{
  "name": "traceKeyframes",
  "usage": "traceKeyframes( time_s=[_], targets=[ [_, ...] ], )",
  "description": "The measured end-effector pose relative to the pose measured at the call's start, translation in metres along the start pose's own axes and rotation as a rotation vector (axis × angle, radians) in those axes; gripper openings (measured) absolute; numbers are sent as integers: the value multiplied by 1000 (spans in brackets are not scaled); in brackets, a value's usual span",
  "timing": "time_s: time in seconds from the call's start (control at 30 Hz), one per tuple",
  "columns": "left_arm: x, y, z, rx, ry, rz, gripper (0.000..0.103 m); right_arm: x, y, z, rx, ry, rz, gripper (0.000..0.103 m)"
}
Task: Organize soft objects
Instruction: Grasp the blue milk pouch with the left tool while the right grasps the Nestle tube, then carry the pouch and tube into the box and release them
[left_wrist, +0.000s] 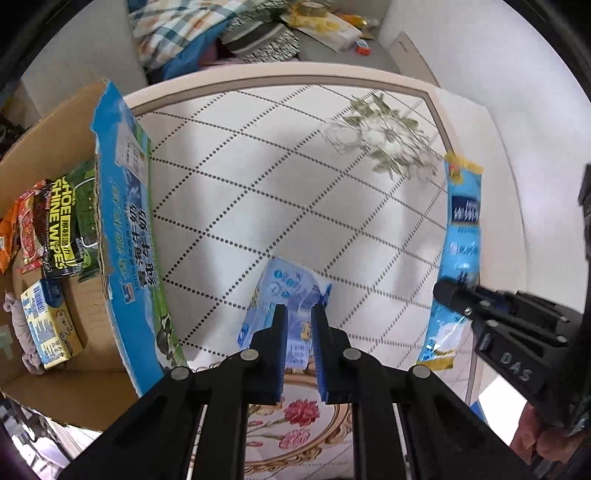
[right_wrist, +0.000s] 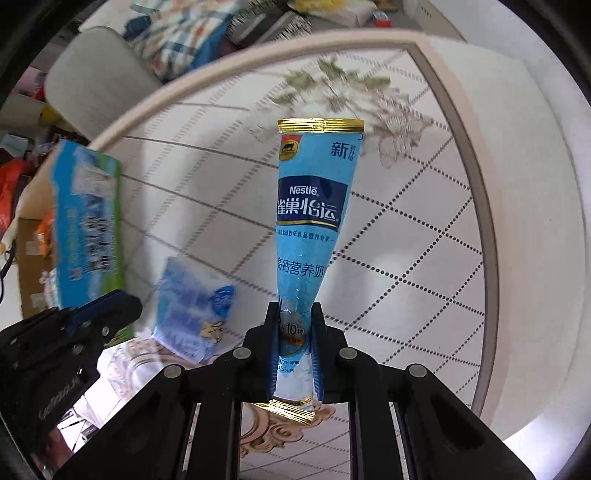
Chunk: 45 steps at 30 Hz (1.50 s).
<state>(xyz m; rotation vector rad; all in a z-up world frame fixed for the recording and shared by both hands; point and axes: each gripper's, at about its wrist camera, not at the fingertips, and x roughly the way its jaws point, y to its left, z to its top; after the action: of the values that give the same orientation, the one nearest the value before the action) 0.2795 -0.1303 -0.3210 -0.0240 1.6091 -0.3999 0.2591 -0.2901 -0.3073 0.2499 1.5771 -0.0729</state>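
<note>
The quilted table (left_wrist: 295, 192) lies open; the cardboard box's raised flap (left_wrist: 122, 206) walls its left edge.

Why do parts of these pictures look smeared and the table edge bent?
Left wrist view: the fisheye lens curves the table rim; the leaf print is motion-blurred.
Right wrist view: the Nestle sachet is sharp, while the blue pack and box flap are smeared.

Two black grippers show: the left gripper (left_wrist: 300, 314) and the right gripper (right_wrist: 294, 314). Two soft packets are held above the table: one Nestlé milk powder sachet (right_wrist: 312, 206) and one small blue pouch (left_wrist: 286, 295). One round table (left_wrist: 258, 184) lies below. One cardboard box (left_wrist: 55, 155) stands beside it, holding one pack of shoe shine wipes (left_wrist: 61, 225), one red snack packet (left_wrist: 29, 229) and one small yellow carton (left_wrist: 48, 325).
</note>
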Motion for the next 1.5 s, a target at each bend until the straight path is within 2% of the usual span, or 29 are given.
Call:
traceKeyframes(
  time_s=[0.07,0.13,0.2,0.33,0.37,0.43,0.47,0.53,0.63,0.73,0.9,1.07,1.27,1.4,1.5],
  targets=[
    [11,-8,6,22,25,7,17,-9,10,-6,-10,-13,-6,15],
    [29,-7,9,53,72,34,44,-11,11,-9,-3,-16,-5,15],
    [50,-4,11,60,134,51,50,-5,8,-14,11,-9,1,16],
    [98,4,17,48,265,117,51,8,0,-16,43,-3,8,16],
    [105,3,17,56,274,132,53,11,-3,-17,50,0,9,16],
    [106,-3,17,74,237,129,54,17,-6,-19,64,7,10,16],
    [105,-6,17,78,221,128,51,20,-9,-21,73,13,12,16],
    [101,-13,16,90,195,119,36,27,-13,-23,83,21,10,16],
    [90,-22,9,102,154,126,27,34,-18,-27,97,30,11,16],
    [72,-26,-1,99,109,110,24,37,-21,-32,107,37,13,16],
    [28,-27,-13,71,33,38,24,33,-24,-38,120,28,35,16],
    [-46,-10,-27,16,-81,-40,24,10,-10,-42,107,1,78,15],
    [-120,48,-37,-73,-205,-31,24,-41,52,-47,20,-81,155,15],
    [-132,99,-46,-148,-225,3,24,-63,123,-54,-70,-125,208,15],
    [-125,137,-50,-223,-201,-22,24,-62,171,-56,-116,-133,226,15]
  ],
)
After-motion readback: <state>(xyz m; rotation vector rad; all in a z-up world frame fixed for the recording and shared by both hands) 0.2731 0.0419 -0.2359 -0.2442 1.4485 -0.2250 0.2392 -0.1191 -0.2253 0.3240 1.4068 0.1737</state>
